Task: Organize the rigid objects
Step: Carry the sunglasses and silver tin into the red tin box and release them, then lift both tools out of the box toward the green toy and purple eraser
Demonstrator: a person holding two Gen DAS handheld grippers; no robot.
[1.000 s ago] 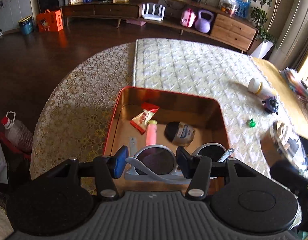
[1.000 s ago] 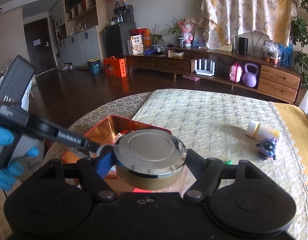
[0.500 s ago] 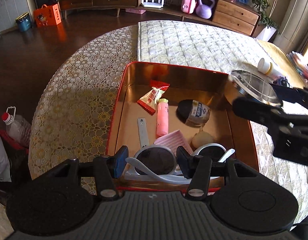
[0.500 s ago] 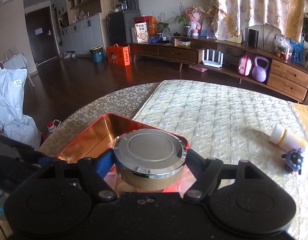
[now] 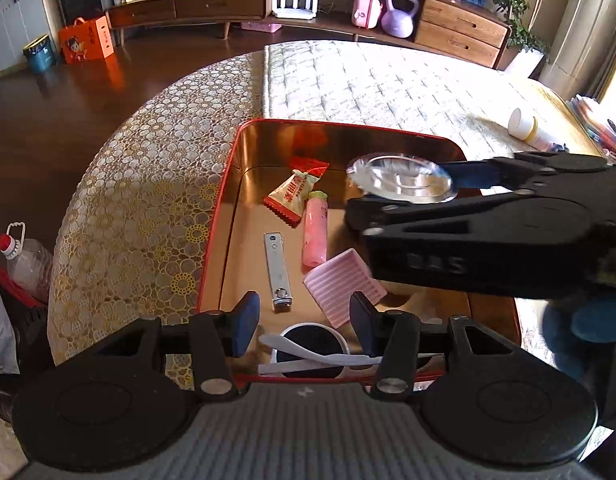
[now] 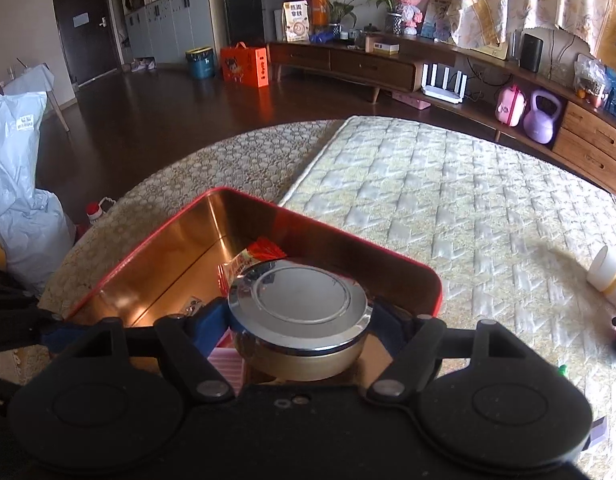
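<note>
Across a round worktop (image 5: 119,216) covered with a patterned gold cloth and a quilted pale mat (image 6: 448,200), a red-rimmed metal tin (image 5: 227,184) with a gold interior sits open, its near edge just beneath the left gripper (image 5: 303,318). That left gripper hangs above the tin's near end with its jaws set wide apart and nothing between them, a pair of white-framed sunglasses (image 5: 312,350) lying in the tin below. Reaching in from the right side, the right gripper (image 6: 299,320) is closed on a round jar with a chrome lid (image 6: 297,302), held over the tin's far right part; whether the jar touches the tin floor cannot be told. Inside the tin, from larger to smaller, lie a pink ribbed pad (image 5: 342,286) near the centre, a pink tube (image 5: 315,228) just beyond it, a red-and-white snack sachet (image 5: 295,192) touching the tube's far end, and a silver nail clipper (image 5: 276,272) to the left of the tube. Well apart from the tin, out on the quilted mat to the right, a white bottle with a yellow band (image 6: 608,272) lies on its side.
</note>
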